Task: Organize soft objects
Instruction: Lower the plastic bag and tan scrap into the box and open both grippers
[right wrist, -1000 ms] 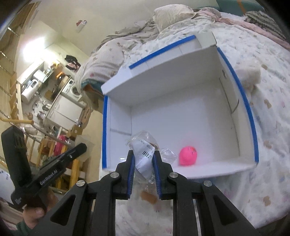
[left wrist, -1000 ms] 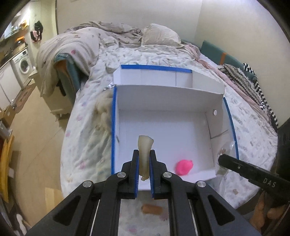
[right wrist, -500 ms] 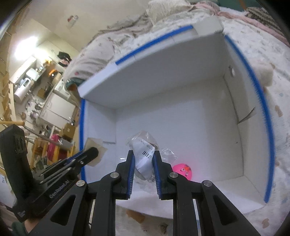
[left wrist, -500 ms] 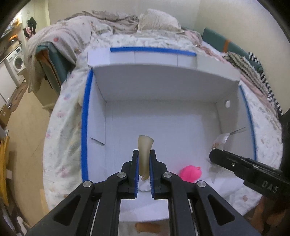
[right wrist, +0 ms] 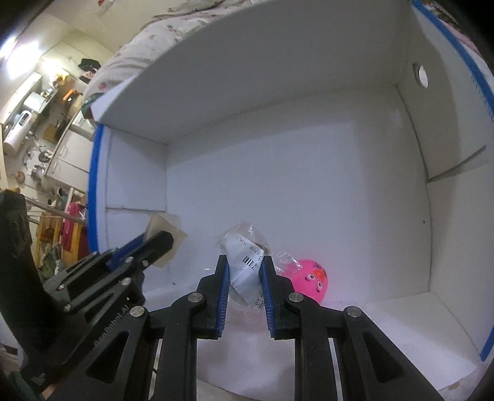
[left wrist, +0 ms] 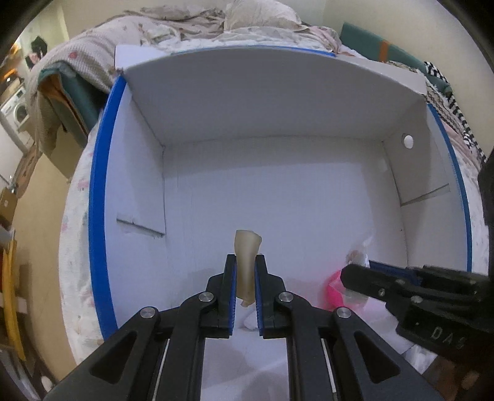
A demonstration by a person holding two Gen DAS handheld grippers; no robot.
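My left gripper (left wrist: 245, 262) is shut on a beige soft piece (left wrist: 245, 250) and holds it inside the white box with blue-taped rim (left wrist: 98, 172). My right gripper (right wrist: 245, 265) is shut on a clear plastic bag with a barcode label (right wrist: 245, 256), also inside the box (right wrist: 278, 172). A pink soft toy with a face (right wrist: 310, 282) lies on the box floor just right of the right gripper; in the left wrist view it (left wrist: 333, 293) is partly hidden behind the right gripper (left wrist: 355, 271). The left gripper shows at the left of the right wrist view (right wrist: 157, 243).
The box sits on a bed with a floral sheet (left wrist: 74, 222) and rumpled blankets and pillows (left wrist: 247, 18) at the far end. A washing machine (left wrist: 15, 114) and kitchen shelves (right wrist: 40, 117) stand beyond the bed on the left.
Both grippers have moved forward and down into the box, each still holding its object. The box now fills both views.
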